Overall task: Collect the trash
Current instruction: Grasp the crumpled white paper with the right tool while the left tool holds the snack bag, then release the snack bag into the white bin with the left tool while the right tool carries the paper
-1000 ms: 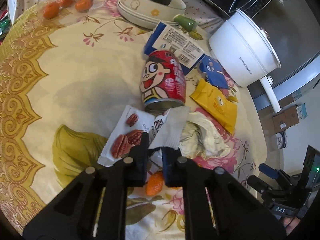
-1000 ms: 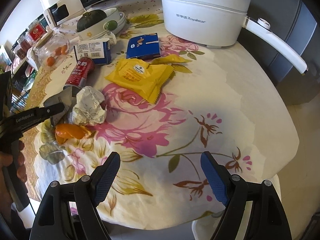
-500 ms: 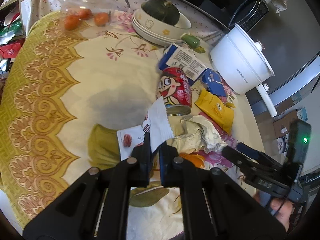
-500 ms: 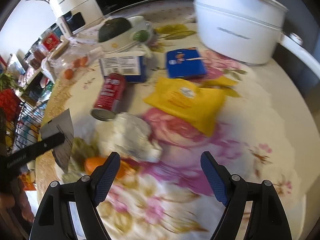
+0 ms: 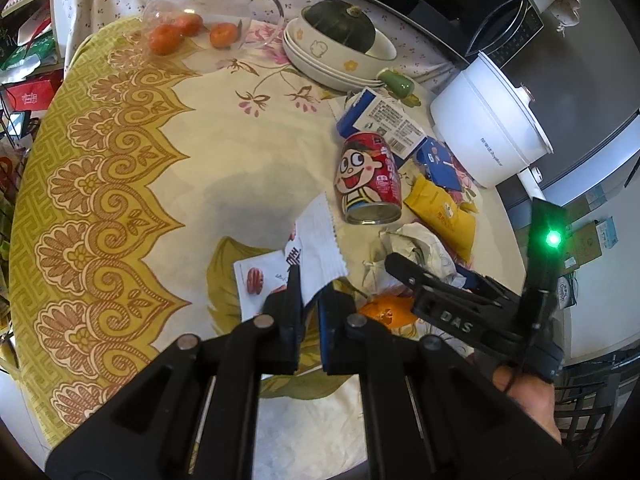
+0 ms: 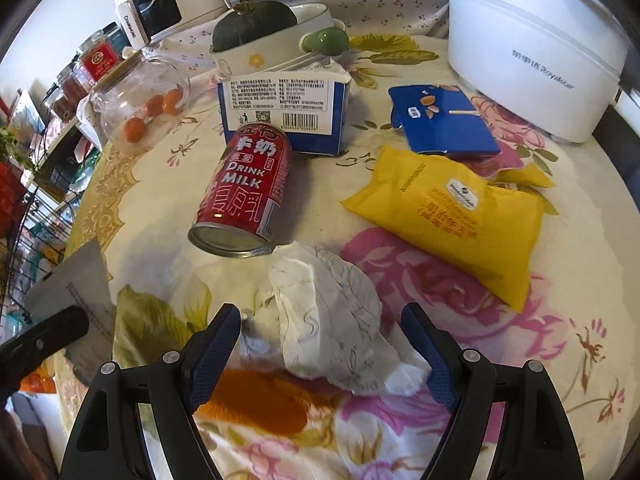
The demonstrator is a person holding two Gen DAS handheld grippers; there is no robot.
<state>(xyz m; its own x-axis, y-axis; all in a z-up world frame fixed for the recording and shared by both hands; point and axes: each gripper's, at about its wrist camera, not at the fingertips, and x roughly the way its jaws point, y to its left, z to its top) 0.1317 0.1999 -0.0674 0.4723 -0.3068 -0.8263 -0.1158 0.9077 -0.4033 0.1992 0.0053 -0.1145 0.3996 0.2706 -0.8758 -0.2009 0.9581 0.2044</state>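
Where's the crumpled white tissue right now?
In the right wrist view the tissue lies on the tablecloth between the open right gripper fingers, just below the tipped red milk can and above the orange peel.

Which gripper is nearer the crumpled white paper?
Right. The right gripper stands open with the crumpled paper between its fingers. The left gripper, shut on a snack wrapper, sits off to the paper's side, apart from it.

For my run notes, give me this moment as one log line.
left gripper: shut on white wrapper | right gripper: open over crumpled tissue | red milk can: lying on table
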